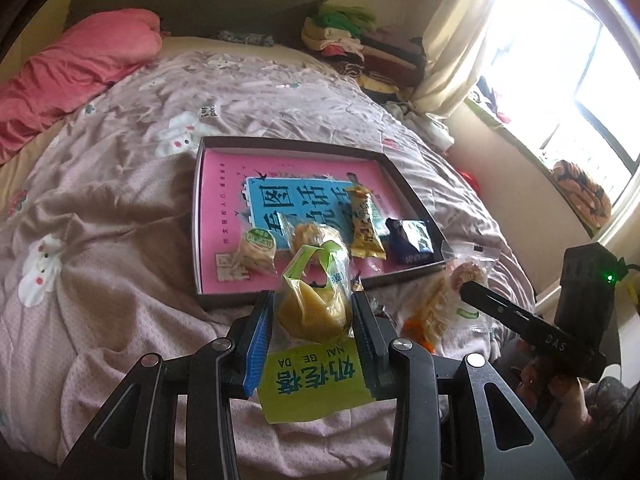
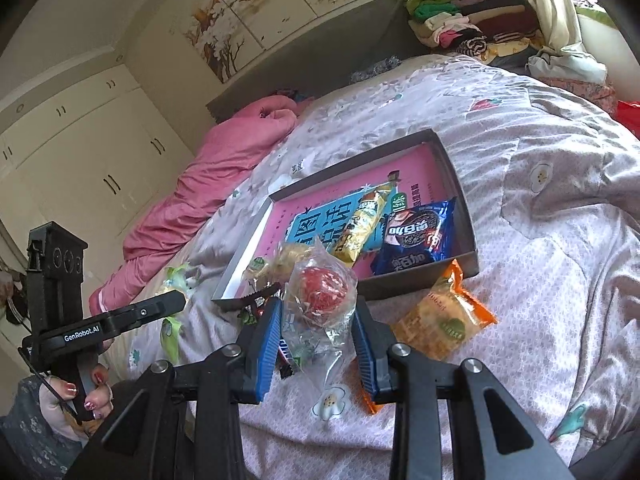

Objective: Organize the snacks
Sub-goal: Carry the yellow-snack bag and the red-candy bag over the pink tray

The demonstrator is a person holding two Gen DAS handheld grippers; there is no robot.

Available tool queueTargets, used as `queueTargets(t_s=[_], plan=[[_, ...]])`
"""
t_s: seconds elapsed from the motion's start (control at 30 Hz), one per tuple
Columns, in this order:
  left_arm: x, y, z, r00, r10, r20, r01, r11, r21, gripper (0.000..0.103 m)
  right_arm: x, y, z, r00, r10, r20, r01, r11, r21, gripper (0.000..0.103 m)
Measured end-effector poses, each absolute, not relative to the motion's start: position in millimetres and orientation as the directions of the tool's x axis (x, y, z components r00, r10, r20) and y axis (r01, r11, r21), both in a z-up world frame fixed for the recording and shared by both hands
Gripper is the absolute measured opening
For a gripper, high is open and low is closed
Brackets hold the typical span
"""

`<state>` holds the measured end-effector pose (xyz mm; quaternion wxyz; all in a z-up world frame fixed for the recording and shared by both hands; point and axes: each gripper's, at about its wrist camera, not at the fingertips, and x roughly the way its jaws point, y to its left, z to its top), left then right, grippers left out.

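Snacks lie in and around a shallow dark box on the bed. Inside the box, on its pink printed floor, sit a long yellow bar, a dark blue biscuit pack, a small clear pack with a green label and another pale pastry pack beside it.

The left gripper is closed on a yellow-green pastry pack; its pads press both sides of the pastry, the pack's green printed end hangs back between the jaws, and the whole pack is held just in front of the box's near edge.

The right gripper clamps a clear wrapper holding a round red sweet, the crinkled plastic squeezed between the blue pads, held close to the box's near corner.

An orange pack of crackers lies on the quilt just beside the right gripper, touching the box's outer wall. A small dark-wrapped piece shows at the left pad of the right gripper; what it is cannot be told.

A hand with painted nails grips the left tool's handle. Farther off lie a pink blanket and a heap of folded clothes by the curtain.
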<state>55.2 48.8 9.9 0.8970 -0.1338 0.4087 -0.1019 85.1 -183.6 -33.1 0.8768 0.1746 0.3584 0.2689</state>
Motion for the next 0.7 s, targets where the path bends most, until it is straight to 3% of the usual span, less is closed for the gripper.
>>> queueTargets(t_s=[0.7], plan=[[77.7, 69.9, 18.9, 0.722, -0.227, -0.654, 0.014, 0.949, -0.314, 0.04, 92.1, -186.3, -29.3, 0.643, 0.57, -0.512, -0.34, 0.811, 0.476, 0.035]])
